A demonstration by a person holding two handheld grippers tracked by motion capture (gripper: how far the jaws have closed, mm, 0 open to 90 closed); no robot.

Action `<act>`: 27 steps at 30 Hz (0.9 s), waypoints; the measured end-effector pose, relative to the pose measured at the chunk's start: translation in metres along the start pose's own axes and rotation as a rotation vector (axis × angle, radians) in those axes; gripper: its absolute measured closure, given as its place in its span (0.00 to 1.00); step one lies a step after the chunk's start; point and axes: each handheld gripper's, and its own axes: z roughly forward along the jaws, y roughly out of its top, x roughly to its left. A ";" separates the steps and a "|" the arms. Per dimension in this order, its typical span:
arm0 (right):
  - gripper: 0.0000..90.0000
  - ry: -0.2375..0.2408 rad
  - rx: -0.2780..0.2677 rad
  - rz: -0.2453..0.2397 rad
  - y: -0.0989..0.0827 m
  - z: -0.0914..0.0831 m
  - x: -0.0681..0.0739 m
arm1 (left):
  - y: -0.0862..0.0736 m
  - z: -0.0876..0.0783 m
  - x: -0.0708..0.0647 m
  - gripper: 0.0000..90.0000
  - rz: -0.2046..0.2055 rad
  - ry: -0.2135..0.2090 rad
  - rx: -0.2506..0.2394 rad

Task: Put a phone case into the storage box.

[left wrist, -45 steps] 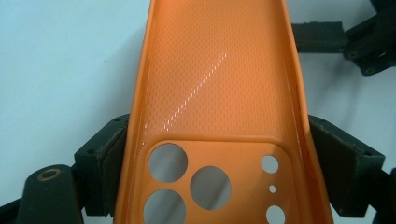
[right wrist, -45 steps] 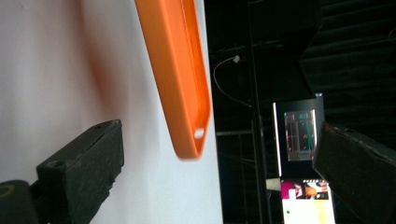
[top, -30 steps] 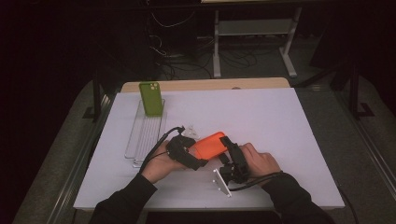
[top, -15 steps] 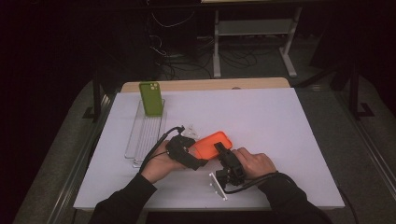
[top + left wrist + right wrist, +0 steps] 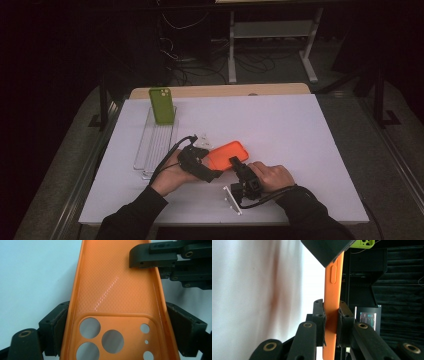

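An orange phone case [image 5: 227,152] is held just above the white table, its hollow inside and camera holes facing up [image 5: 115,290]. My left gripper [image 5: 209,165] spans its width near the camera end, pads pressed on both long sides [image 5: 117,322]. My right gripper [image 5: 234,161] comes from the near side and has just been closing its jaws. It now pinches the case's side wall [image 5: 333,277] between its pads [image 5: 331,315], and it also shows in the left gripper view [image 5: 152,257]. A green phone case [image 5: 161,105] stands upright at the back left.
The green case rests in a clear slotted rack [image 5: 155,142] on the left of the white table top [image 5: 300,130]. A small clear stand [image 5: 232,197] lies by the right hand, another clear piece [image 5: 202,140] by the left gripper. Dark shelving and cables stand beyond the table.
The right gripper has shifted slightly along the case's near edge. The left hand and the orange case keep their place.
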 end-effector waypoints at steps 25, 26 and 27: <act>0.87 0.097 0.045 0.358 -0.021 0.002 -0.024 | -0.003 -0.008 0.010 0.00 -0.056 0.006 -0.112; 0.87 0.098 0.045 0.366 -0.023 0.003 -0.025 | -0.003 -0.008 0.011 0.00 -0.055 0.004 -0.116; 0.87 0.109 0.041 0.386 -0.025 0.003 -0.028 | -0.003 -0.009 0.012 0.00 -0.063 -0.001 -0.121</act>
